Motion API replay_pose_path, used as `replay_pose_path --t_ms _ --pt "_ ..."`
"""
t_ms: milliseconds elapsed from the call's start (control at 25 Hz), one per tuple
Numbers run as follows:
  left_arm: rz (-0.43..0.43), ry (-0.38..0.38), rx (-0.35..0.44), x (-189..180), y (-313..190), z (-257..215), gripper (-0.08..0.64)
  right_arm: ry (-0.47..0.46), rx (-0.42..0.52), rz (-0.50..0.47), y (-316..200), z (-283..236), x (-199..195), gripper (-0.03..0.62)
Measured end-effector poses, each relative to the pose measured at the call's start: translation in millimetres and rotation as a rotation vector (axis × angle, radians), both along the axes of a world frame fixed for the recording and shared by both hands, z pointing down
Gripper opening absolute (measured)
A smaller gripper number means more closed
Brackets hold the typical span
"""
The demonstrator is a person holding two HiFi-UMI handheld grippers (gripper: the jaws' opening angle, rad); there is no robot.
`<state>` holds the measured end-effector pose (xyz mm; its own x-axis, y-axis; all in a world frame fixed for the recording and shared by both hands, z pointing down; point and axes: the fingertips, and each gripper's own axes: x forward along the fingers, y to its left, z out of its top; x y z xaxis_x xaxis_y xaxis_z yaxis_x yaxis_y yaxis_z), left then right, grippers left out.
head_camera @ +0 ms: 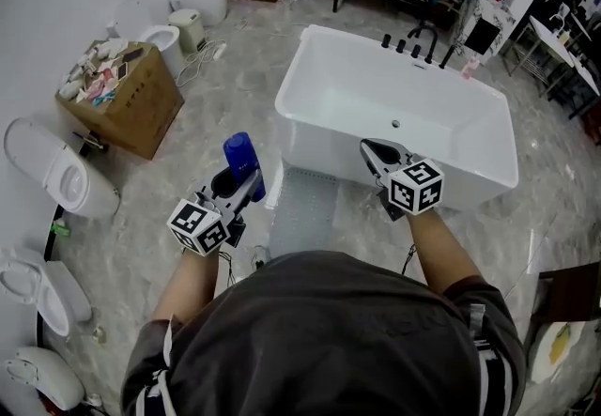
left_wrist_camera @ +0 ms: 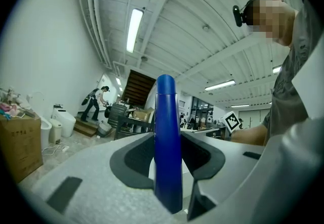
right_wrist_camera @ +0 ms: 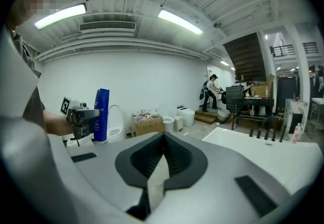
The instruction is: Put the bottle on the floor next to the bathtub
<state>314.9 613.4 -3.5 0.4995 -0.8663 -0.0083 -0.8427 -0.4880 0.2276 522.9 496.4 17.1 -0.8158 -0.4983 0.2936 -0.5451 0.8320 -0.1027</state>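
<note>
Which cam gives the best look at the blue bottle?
Left gripper view: the bottle stands large and centred, clamped between the fingers. Head view shows it from above, foreshortened. Right gripper view shows it small, far left.

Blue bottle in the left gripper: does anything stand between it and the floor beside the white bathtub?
Nothing visible does. The tall blue plastic bottle, held by the left gripper, hangs above grey floor beside the white bathtub; only a pale textured mat lies there.
</note>
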Motion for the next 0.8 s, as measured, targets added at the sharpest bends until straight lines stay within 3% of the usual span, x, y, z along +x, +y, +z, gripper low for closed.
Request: replay_pose_path --t_ms 240,440,800 --pt "0.055 -0.026 -0.002 -115.7 -49.0 -3.4 0.147 -0.015 0.010 0.029 -44.3 -12.8 -117.6 -0.008" --pt "0.048 -0.030 0.002 -201.6 -89.1 -7.8 0.147 -0.022 0.002 0.046 -84.6 -17.4 -194.0 -0.008" --pt "0.026 -0.015 -0.012 -269.8 -176.0 -2.3 0.147 -0.021 -0.013 0.029 -175.0 -8.7 -264.7 -0.008"
